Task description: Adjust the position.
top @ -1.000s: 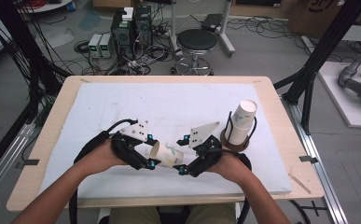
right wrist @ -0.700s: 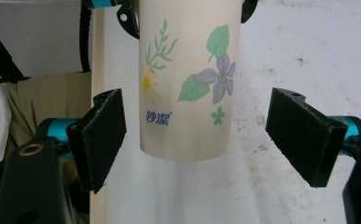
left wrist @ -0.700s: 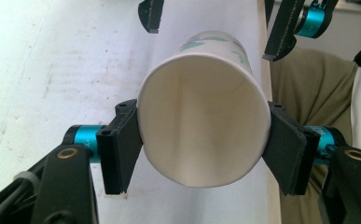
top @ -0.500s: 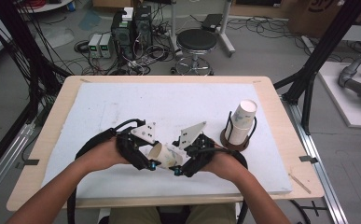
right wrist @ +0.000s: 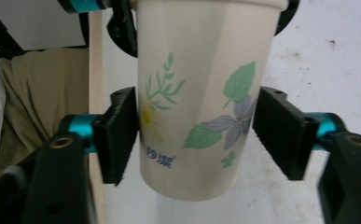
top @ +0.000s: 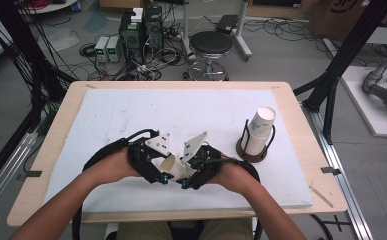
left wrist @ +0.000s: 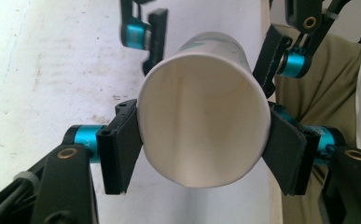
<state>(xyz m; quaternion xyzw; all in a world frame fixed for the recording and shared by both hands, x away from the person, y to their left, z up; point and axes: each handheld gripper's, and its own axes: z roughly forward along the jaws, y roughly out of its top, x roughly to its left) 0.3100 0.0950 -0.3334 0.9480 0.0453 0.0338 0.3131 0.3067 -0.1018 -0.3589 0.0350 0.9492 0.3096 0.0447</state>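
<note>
A paper cup [top: 173, 166] is gripped near its rim by the left gripper [left wrist: 204, 140]; the right gripper [right wrist: 194, 137], just closing, is clamped on its body.

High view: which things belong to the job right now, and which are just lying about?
In the job:
paper cup
left hand-held gripper, shut on it
right hand-held gripper, jaws just closed on it

Lying about:
cup stack
holder
stool
</note>
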